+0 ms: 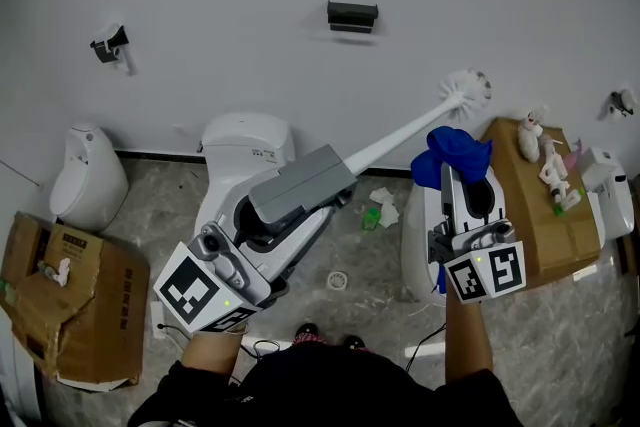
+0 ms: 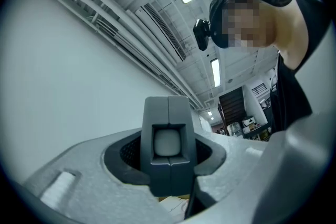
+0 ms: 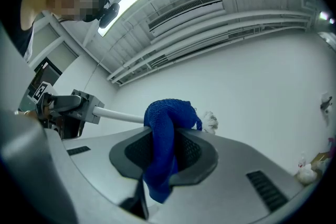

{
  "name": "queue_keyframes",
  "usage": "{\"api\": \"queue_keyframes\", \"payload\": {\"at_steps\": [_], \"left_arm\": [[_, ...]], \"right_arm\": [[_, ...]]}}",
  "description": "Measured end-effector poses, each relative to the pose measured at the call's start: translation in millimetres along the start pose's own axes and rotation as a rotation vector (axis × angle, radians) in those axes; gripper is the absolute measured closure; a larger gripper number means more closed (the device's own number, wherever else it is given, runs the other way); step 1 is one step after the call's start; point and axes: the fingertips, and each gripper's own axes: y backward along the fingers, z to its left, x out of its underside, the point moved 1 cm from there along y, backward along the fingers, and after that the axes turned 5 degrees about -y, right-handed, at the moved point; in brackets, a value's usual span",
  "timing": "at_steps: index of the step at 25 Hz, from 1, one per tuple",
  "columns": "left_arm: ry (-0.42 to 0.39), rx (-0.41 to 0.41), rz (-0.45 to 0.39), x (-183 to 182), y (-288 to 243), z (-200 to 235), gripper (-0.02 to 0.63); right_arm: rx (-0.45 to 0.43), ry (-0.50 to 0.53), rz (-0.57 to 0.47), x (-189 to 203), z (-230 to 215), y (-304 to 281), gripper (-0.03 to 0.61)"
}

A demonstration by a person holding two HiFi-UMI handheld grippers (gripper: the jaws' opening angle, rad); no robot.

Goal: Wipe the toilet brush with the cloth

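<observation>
The toilet brush has a grey block handle, a white shaft and a white bristle head raised against the wall. My left gripper is shut on the handle, whose grey end fills the space between its jaws. My right gripper is shut on a blue cloth, which bunches up just below the shaft, near the head. In the right gripper view the cloth hangs between the jaws and drapes against the shaft, with the bristles just beyond.
A white toilet stands under my left arm, with a smaller white fixture to its left. A cardboard box sits at lower left; another with small toys is on the right. Crumpled paper and a drain are on the floor.
</observation>
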Motion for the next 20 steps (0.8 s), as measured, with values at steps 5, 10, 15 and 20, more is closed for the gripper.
{"api": "queue_keyframes", "payload": {"at_steps": [5, 10, 15, 20], "left_arm": [[-0.022, -0.029, 0.023, 5.8, 1.6, 8.2, 0.439], [-0.02, -0.047, 0.042, 13.4, 1.3, 10.2, 0.439], [-0.045, -0.066, 0.065, 19.9, 0.8, 12.8, 0.439], [-0.038, -0.066, 0.068, 26.4, -6.2, 14.8, 0.439]], "right_arm": [[-0.005, -0.003, 0.012, 3.5, 0.3, 0.0, 0.495], [-0.018, -0.004, 0.024, 7.5, 2.2, 2.6, 0.495], [-0.03, -0.006, 0.031, 9.8, 6.2, 7.1, 0.495], [-0.041, -0.01, 0.041, 13.7, 5.4, 7.8, 0.495]]}}
